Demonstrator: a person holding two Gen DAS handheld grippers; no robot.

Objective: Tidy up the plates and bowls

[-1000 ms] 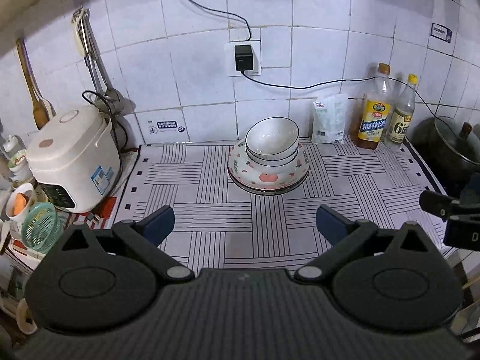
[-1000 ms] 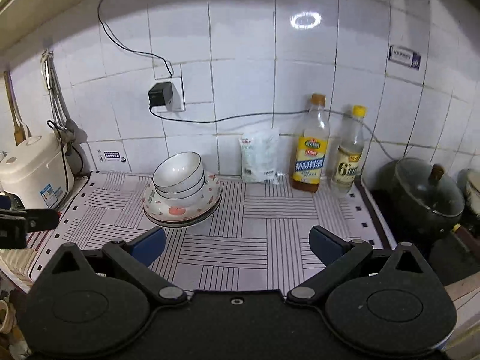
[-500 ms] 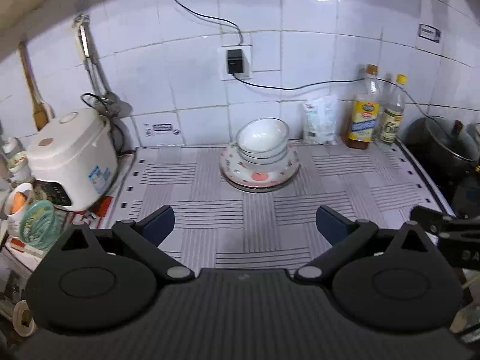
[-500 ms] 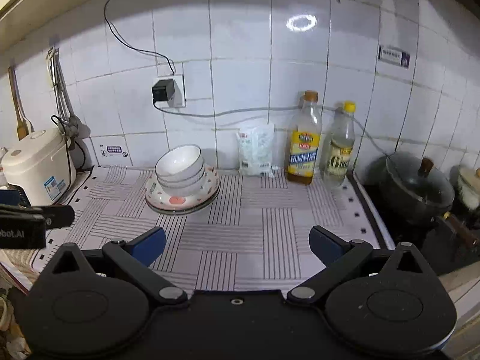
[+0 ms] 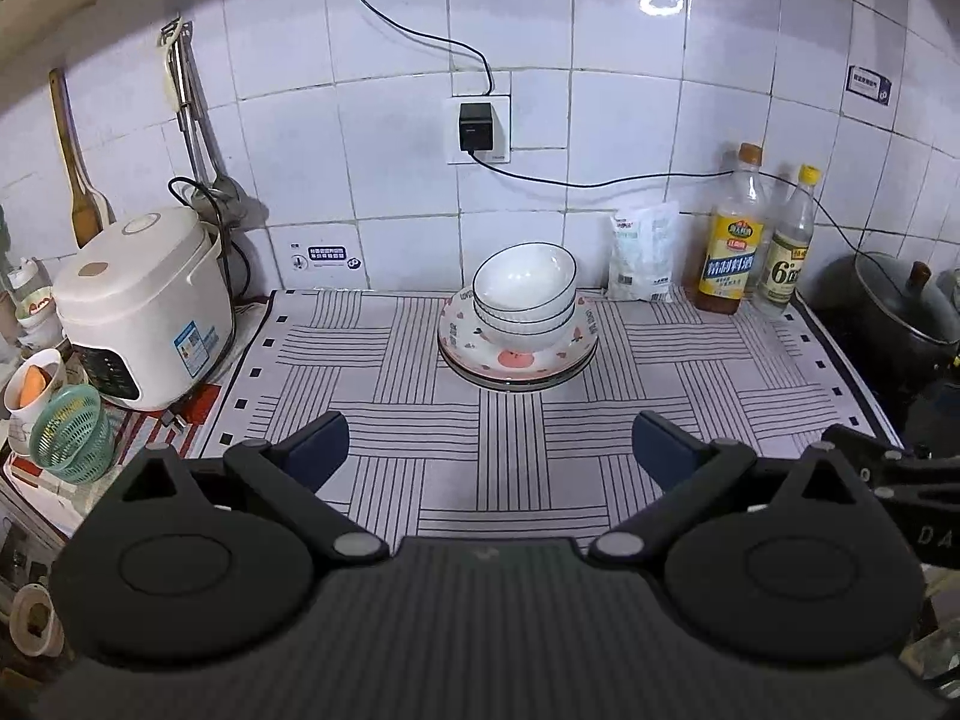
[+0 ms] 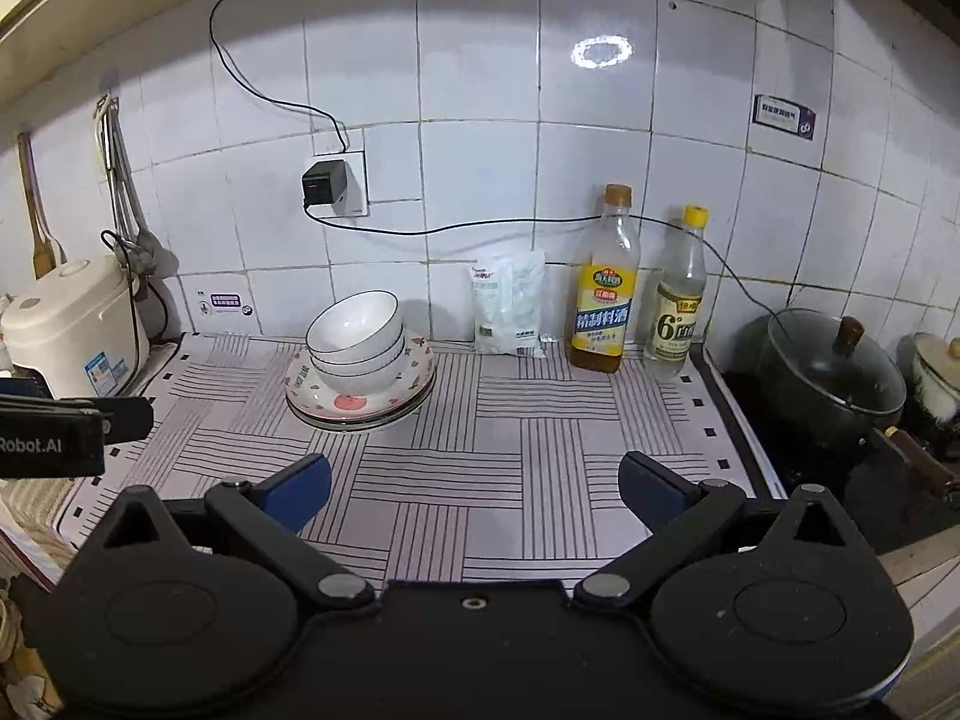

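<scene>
While both grippers hang above the near edge of the counter, neither touches anything: the left gripper point(image 5: 491, 441) has its jaws spread wide over bare striped mat point(image 5: 516, 456), and the right gripper point(image 6: 474, 489) is likewise spread and empty. From the left wrist view, the stacked bowls point(image 5: 524, 294) sit at twelve o'clock, nested and tilted a little, resting on the plates point(image 5: 516, 363). How many plates lie there is hard to tell; only the rims of the lower ones show beneath the top one with its fruit pattern. From the right wrist view the same stack lies at about eleven o'clock.

At two o'clock in the left view stand two bottles point(image 5: 735, 252) just beside each other, with a white packet point(image 5: 642, 255) leaning on the tiles between them and the dishes. A rice cooker point(image 5: 141, 306) sits at ten o'clock, partly hiding a hanging ladle point(image 5: 198, 138). A lidded pot point(image 6: 831, 378) at three o'clock in the right view is dark, its base lost in shadow. The left edge of that view shows part of the other gripper, cut off by the frame. A green basket point(image 5: 72, 435) is half hidden at nine o'clock.
</scene>
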